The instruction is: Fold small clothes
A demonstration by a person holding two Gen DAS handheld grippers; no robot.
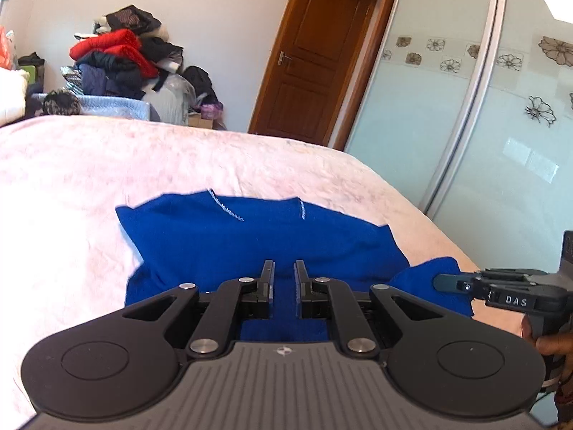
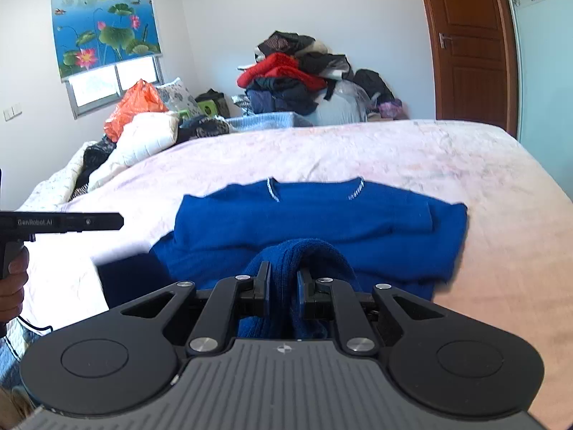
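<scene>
A blue knit sweater (image 1: 250, 236) with pale stitching at its far edge lies on the pink bedspread (image 1: 89, 165). My left gripper (image 1: 284, 270) is shut on the sweater's near edge, and blue cloth fills the narrow gap between its fingers. In the right wrist view my right gripper (image 2: 283, 274) is shut on a raised bunch of the sweater (image 2: 322, 215), which arches up over its fingertips. Each gripper shows from the side in the other's view: the right gripper (image 1: 435, 282) at the sweater's right corner, the left gripper (image 2: 121, 221) at its left, above blurred dark cloth.
The bed (image 2: 394, 150) stretches well beyond the sweater. A heap of clothes (image 1: 121, 53) stands past its far edge, bedding and an orange bag (image 2: 136, 107) at far left. A wooden door (image 1: 315, 61) and sliding wardrobe doors (image 1: 465, 143) lie to the right. A hand (image 2: 14, 283) holds each grip.
</scene>
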